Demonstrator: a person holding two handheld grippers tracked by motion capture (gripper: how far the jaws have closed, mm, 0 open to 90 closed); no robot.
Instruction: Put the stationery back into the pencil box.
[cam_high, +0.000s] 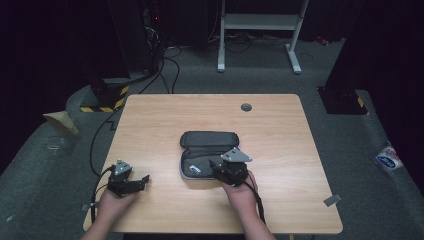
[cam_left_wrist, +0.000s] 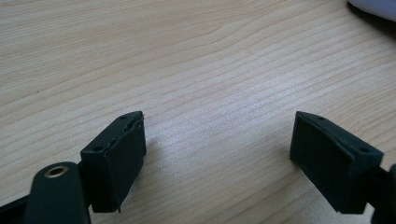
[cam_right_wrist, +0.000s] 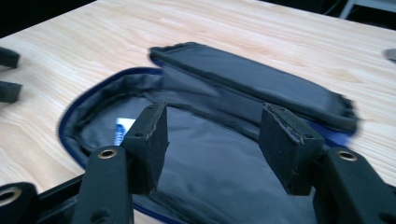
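A dark zip case (cam_high: 207, 152) lies open in the middle of the wooden table (cam_high: 165, 115), its lid folded back toward the far side. In the right gripper view its grey lining (cam_right_wrist: 205, 163) and blue zip edge show, with a small white and blue item (cam_right_wrist: 122, 129) inside at the left. My right gripper (cam_high: 216, 167) hovers over the case's near half, open, nothing between its jaws (cam_right_wrist: 214, 140). My left gripper (cam_high: 142, 181) rests low at the table's front left, open over bare wood (cam_left_wrist: 217, 144). It stands apart from the case.
A round grey cable grommet (cam_high: 246, 107) is set into the table's far side. A white frame (cam_high: 260, 30) stands on the floor beyond. Black cables (cam_high: 100, 135) run down the table's left. A piece of grey tape (cam_high: 332, 200) sits at the front right corner.
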